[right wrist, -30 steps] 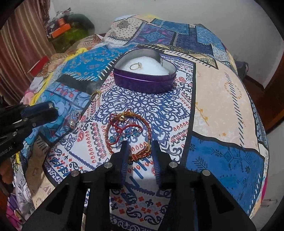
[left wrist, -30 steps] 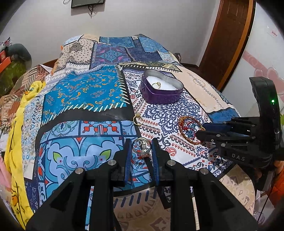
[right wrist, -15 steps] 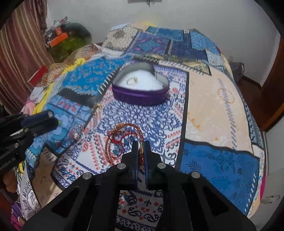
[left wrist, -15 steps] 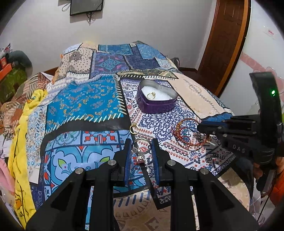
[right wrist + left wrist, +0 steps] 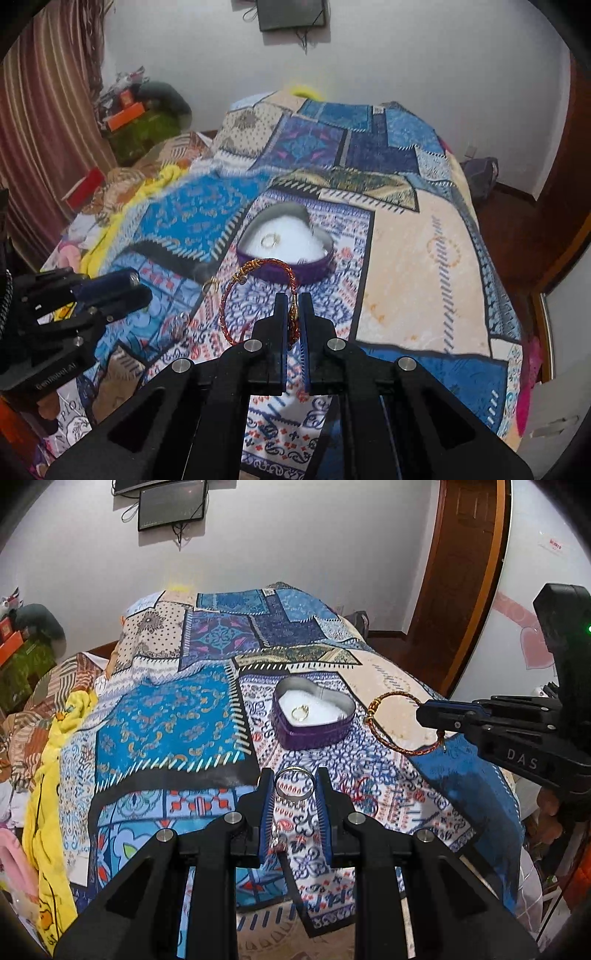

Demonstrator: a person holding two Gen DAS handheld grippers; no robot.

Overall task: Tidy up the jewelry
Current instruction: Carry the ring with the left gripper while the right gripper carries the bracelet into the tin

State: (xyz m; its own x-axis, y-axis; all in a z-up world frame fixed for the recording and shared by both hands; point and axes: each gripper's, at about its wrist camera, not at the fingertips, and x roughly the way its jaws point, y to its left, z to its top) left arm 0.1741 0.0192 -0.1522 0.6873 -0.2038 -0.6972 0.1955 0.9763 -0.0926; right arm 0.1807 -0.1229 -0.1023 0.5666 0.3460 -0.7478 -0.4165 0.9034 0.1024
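Note:
A purple heart-shaped tin (image 5: 334,729) (image 5: 317,269) with white lining stands on the patterned bedspread and holds a gold ring (image 5: 300,713) (image 5: 270,240). My left gripper (image 5: 294,790) is shut on a silver bangle (image 5: 294,783) with a small charm, lifted above the bed in front of the tin. My right gripper (image 5: 294,314) is shut on a red and gold braided bracelet (image 5: 236,291) (image 5: 384,716), held in the air just right of the tin. A small gold ring (image 5: 210,286) lies on the bedspread left of the bracelet.
The bedspread (image 5: 177,716) covers the whole bed. A yellow cloth (image 5: 51,782) hangs at the left side. Boxes and clutter (image 5: 136,114) stand by the curtain. A wooden door (image 5: 465,572) is at the right. A screen (image 5: 171,502) hangs on the wall.
Both grippers closed on their jewelry and lifted it off the bedspread. The right one has carried the bracelet up toward the tin; the left one has raised the bangle.

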